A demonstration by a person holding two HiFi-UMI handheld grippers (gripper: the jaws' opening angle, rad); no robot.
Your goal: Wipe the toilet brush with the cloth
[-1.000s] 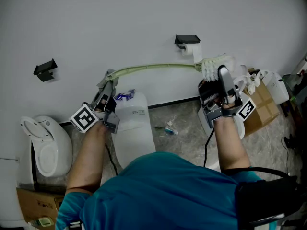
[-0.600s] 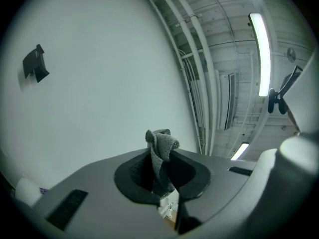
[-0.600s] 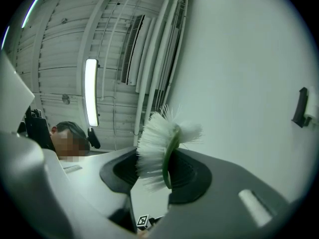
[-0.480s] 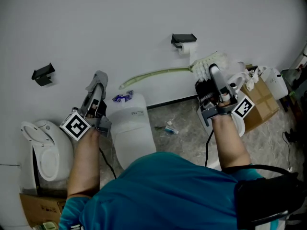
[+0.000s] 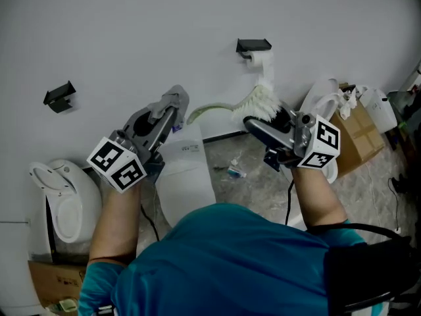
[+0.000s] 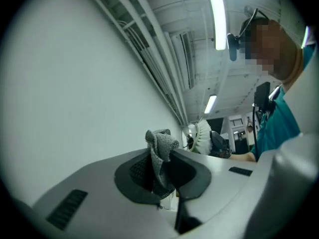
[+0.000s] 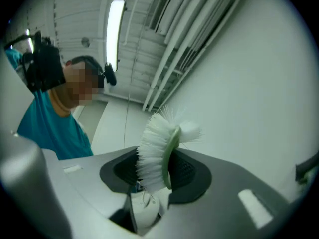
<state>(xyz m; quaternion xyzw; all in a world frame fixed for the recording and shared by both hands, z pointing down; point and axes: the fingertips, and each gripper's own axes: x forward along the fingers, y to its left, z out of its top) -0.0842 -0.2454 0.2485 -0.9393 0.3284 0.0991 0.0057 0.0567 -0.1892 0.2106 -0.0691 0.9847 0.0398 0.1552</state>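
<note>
Both grippers are up in front of the plain white wall (image 5: 131,31). The left gripper (image 5: 170,110) is clamped on a grey cloth (image 6: 161,151), and in the left gripper view it's bunched up between the jaws with a crumpled bit poking out past the tips. The right gripper (image 5: 255,125) has its jaws closed on the head of the toilet brush (image 7: 158,153). The right gripper view shows it wedged in there, white bristles (image 7: 149,148) fanning to one side and the pale green back on the other. From the head view, the brush's green handle (image 5: 210,110) runs from the head over toward the left gripper, and its far end sits just beside the cloth. Honestly can't tell if they're touching. The two grippers point toward each other, fairly near. Above the brush, a black toilet paper holder (image 5: 253,45) is on the wall, with a strip of toilet paper (image 5: 264,64) hanging down. Below the grippers there's a white container (image 5: 187,176) on the floor, and a cardboard box (image 5: 358,140) off to the right.
</note>
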